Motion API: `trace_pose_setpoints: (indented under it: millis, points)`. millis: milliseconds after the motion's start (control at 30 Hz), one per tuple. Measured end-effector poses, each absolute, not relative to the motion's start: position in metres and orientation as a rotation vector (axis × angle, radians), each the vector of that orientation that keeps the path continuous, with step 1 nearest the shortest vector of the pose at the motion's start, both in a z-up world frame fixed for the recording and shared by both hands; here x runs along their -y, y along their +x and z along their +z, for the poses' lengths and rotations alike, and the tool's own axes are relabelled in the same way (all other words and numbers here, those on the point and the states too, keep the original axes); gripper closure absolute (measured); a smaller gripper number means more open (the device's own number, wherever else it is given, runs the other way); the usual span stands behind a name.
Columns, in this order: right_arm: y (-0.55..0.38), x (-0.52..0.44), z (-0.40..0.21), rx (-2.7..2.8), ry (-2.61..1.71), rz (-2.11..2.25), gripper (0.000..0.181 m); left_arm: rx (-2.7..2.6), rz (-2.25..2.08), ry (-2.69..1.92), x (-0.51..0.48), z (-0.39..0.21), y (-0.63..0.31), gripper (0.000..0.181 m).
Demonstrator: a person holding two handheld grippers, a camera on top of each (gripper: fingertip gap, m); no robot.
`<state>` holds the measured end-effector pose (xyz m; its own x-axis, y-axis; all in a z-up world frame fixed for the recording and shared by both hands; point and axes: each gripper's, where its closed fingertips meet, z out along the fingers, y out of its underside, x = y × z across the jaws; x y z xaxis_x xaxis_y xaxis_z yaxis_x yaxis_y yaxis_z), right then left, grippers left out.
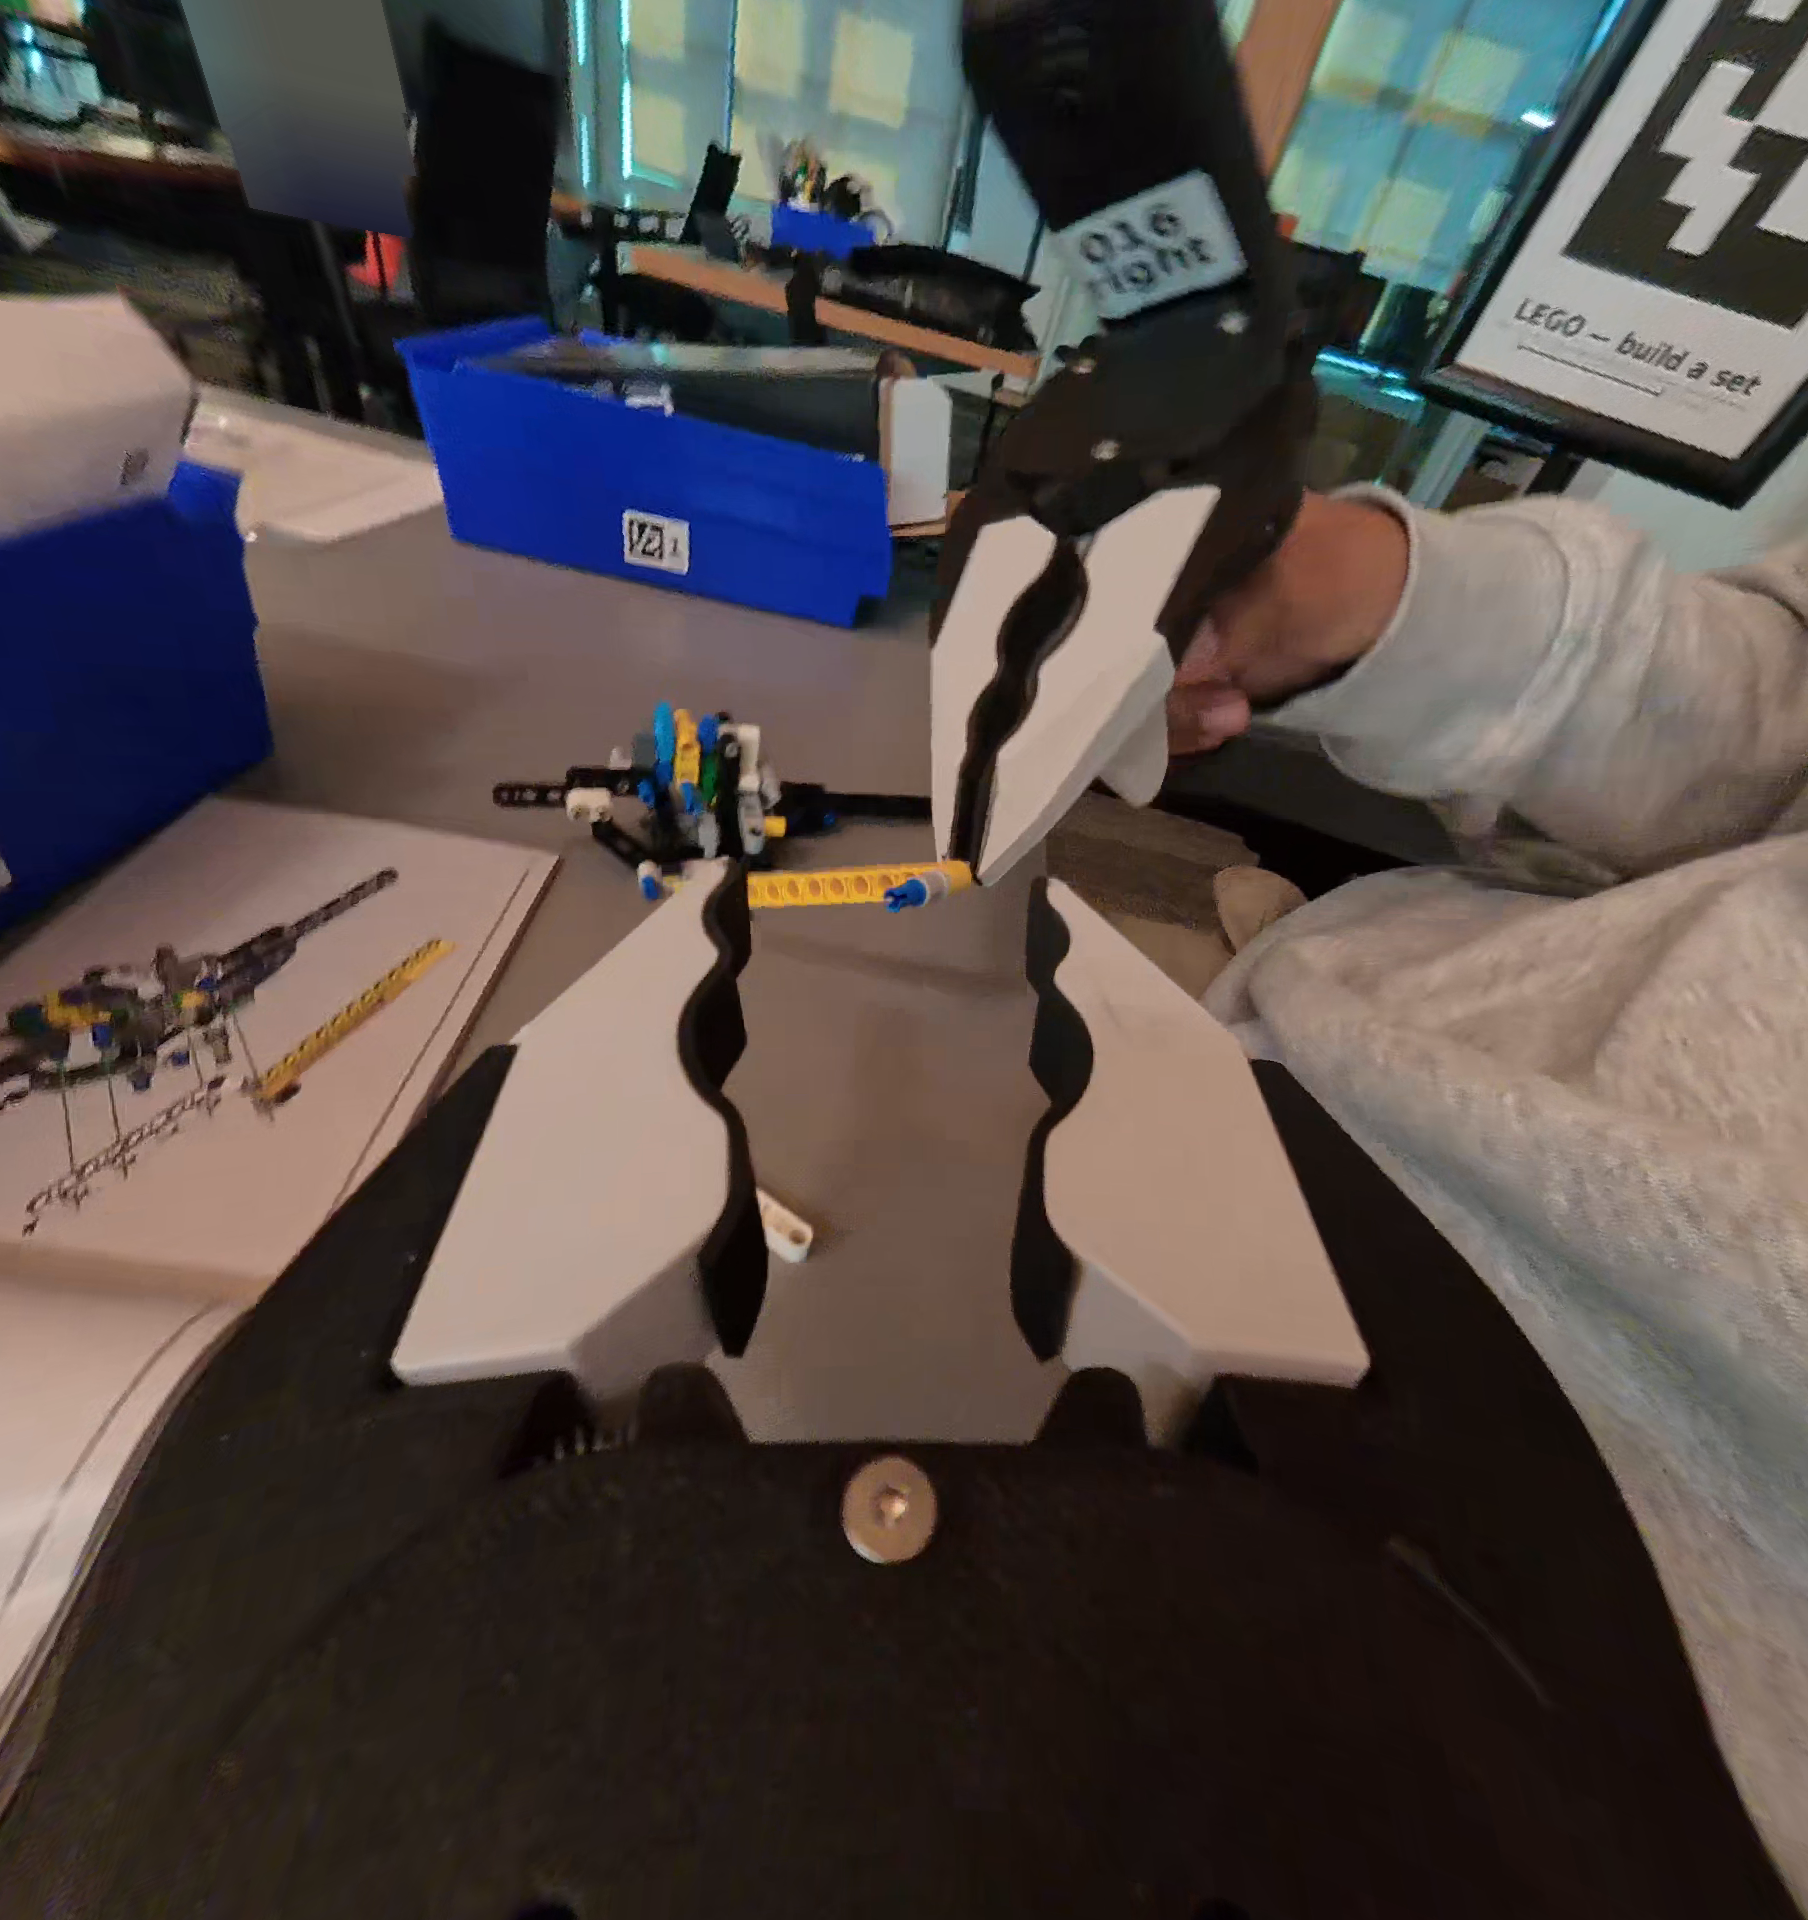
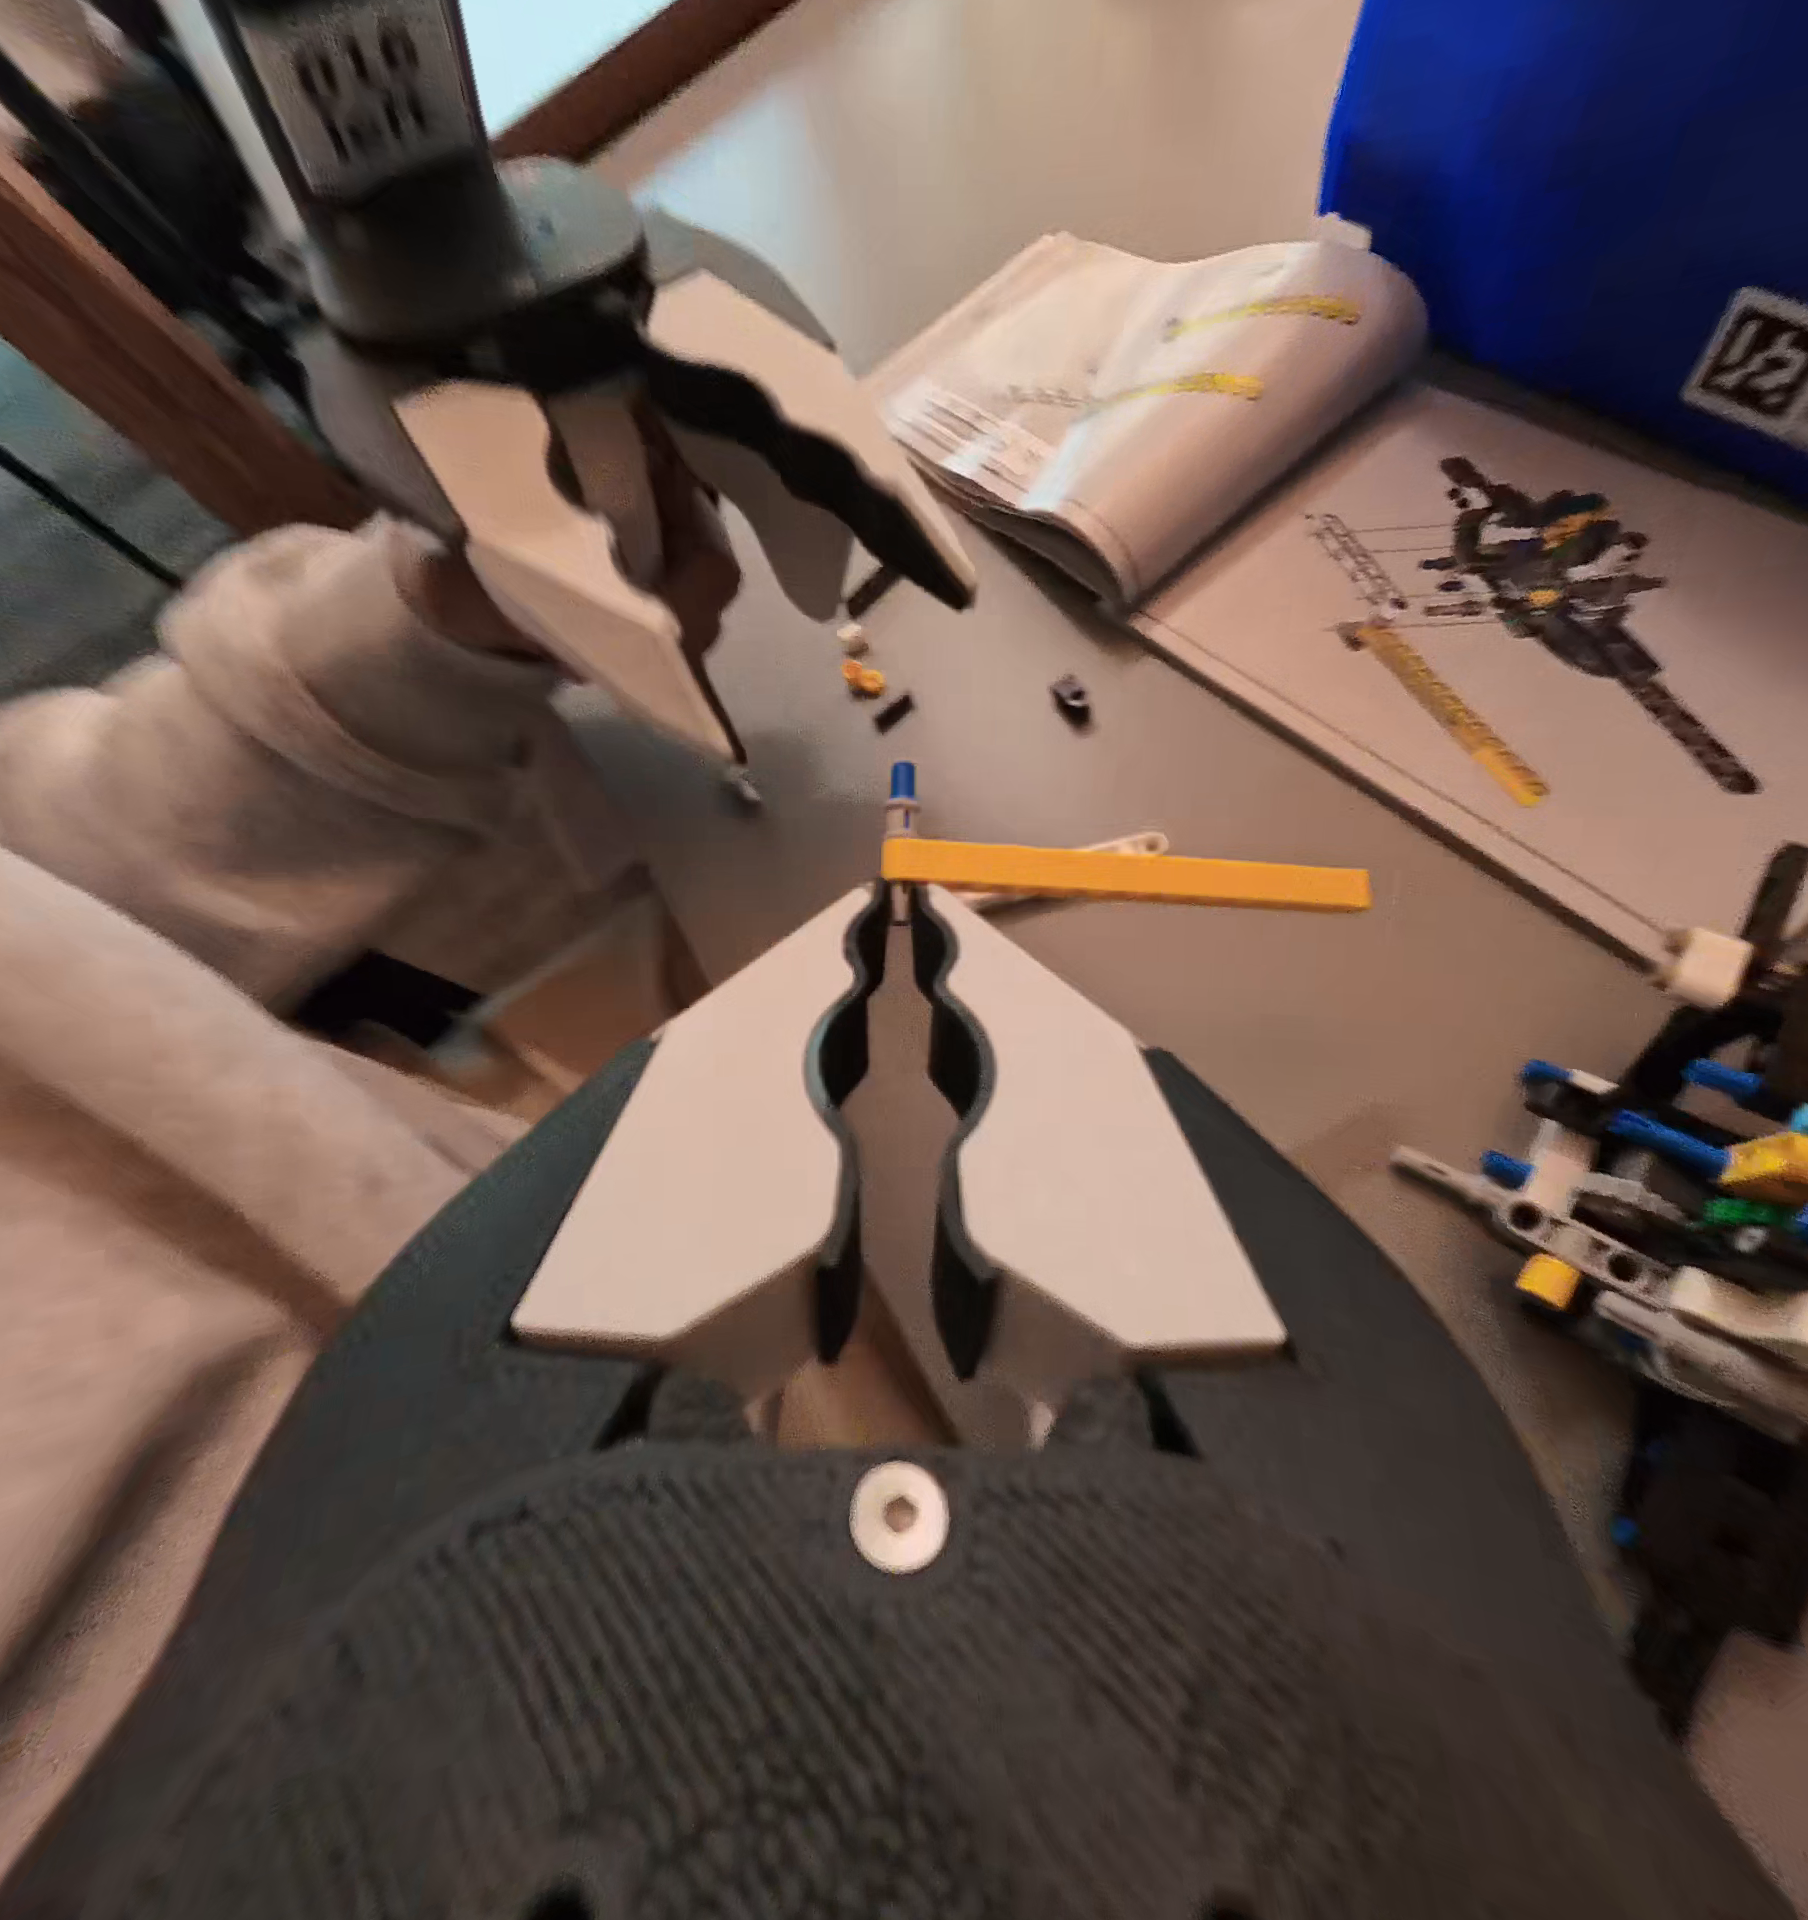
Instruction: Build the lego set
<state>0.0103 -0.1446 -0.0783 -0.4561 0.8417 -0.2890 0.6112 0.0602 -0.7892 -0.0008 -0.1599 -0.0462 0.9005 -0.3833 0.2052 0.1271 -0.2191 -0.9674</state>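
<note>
My right gripper [image 2: 895, 906] is shut on the end of a long yellow beam [image 2: 1139, 878] and holds it level above the table. A blue and white pin [image 2: 902, 792] sticks through that end. In the left wrist view the right gripper [image 1: 967, 868] comes down from above with the beam [image 1: 838, 888] pointing left. My left gripper [image 1: 884, 896] is open and empty, its fingertips just short of the beam; it also shows in the right wrist view [image 2: 846, 684]. The part-built model [image 1: 692, 790] lies on the table behind the beam and at the right in the right wrist view [image 2: 1710, 1195].
An open instruction booklet [image 1: 204, 1039] lies at the left. Blue bins [image 1: 651, 468] stand behind and at the far left [image 1: 79, 675]. A small white piece [image 1: 788, 1226] lies under my left gripper. Small loose parts [image 2: 864, 675] lie on the grey table. A grey sleeve [image 1: 1502, 1039] is at the right.
</note>
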Motion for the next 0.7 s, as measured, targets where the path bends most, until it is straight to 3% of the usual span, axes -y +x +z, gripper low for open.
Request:
trace_pose_setpoints:
  millis: [33,167,367,533,700]
  points:
    - [0.012,0.147,-0.07,2.107,-1.522,1.397,0.179,-0.206,-0.484,-1.715,0.161,-0.043,0.003,0.13]
    - [0.026,0.151,-0.056,2.238,-1.759,1.473,0.179,-0.224,-0.575,-1.694,0.162,-0.038,0.014,0.148]
    - [0.035,0.164,-0.039,2.284,-1.939,1.733,0.179,-0.264,-0.671,-1.635,0.163,-0.028,0.03,0.149]
    - [0.036,0.176,-0.027,2.257,-1.982,1.993,0.179,-0.307,-0.719,-1.645,0.163,-0.031,0.043,0.168]
    - [0.029,0.174,-0.015,2.14,-1.976,2.182,0.179,-0.259,-0.782,-1.559,0.167,-0.018,0.035,0.174]
